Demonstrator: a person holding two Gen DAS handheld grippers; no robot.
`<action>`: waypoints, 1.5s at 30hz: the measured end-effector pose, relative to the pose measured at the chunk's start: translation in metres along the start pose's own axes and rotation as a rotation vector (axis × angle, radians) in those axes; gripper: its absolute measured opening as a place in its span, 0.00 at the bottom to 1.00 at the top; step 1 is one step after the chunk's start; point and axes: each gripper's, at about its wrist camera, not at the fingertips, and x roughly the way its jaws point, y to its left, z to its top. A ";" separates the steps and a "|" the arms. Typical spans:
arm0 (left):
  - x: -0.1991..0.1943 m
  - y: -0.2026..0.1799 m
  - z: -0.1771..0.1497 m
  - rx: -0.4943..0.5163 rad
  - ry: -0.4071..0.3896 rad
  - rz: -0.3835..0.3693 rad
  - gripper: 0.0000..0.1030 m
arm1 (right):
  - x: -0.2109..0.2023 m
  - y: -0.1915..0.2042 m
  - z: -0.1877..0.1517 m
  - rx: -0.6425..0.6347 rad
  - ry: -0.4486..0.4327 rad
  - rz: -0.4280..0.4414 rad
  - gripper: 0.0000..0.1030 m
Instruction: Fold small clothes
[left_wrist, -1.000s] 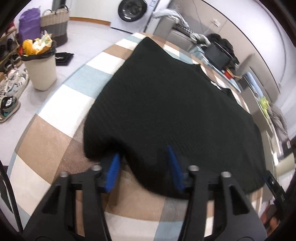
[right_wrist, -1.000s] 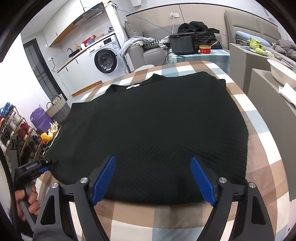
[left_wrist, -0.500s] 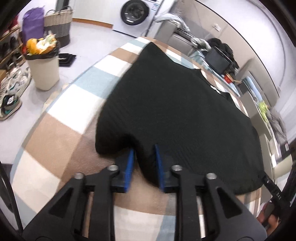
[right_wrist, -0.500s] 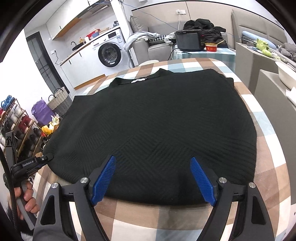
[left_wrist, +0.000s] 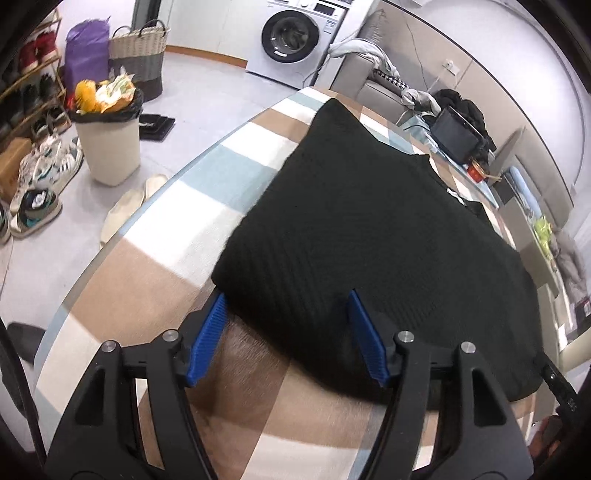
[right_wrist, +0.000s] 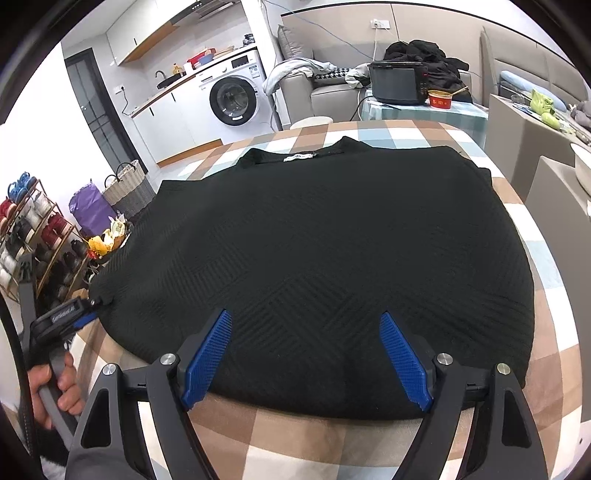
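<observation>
A black knit sweater (right_wrist: 325, 251) lies flat on the checked tablecloth (right_wrist: 546, 369), collar and white label at the far side. My left gripper (left_wrist: 287, 295) is at the sweater's (left_wrist: 369, 229) near left corner. Its jaws are opening, and the hem lies loose between the blue pads (left_wrist: 208, 332), which do not press on it. My right gripper (right_wrist: 304, 314) stands open over the near hem, a pad on either side of a small bulge in the edge. In the right wrist view the left gripper (right_wrist: 74, 314) shows at the left, held by a hand (right_wrist: 55, 384).
The table's (left_wrist: 147, 302) curved edge runs close on the left. Below it on the floor stand a full waste bin (left_wrist: 109, 147), shoes, slippers and a woven basket (left_wrist: 136, 62). A washing machine (right_wrist: 232, 98), a sofa and a side table with a black appliance (right_wrist: 400, 83) stand beyond the far edge.
Half a second ago the left jaws were pinched on the sweater's near left corner; they have now spread apart and the corner lies loose. The right gripper stays open over the hem.
</observation>
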 end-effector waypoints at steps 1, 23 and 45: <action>0.003 -0.005 0.001 0.015 -0.003 0.011 0.56 | 0.000 -0.001 -0.001 0.000 0.004 -0.002 0.82; -0.017 -0.005 -0.003 0.074 -0.017 -0.078 0.17 | -0.013 -0.049 -0.003 0.126 0.032 -0.097 0.82; -0.020 0.001 -0.006 0.016 0.005 -0.115 0.17 | -0.006 -0.121 -0.021 0.356 -0.068 -0.125 0.32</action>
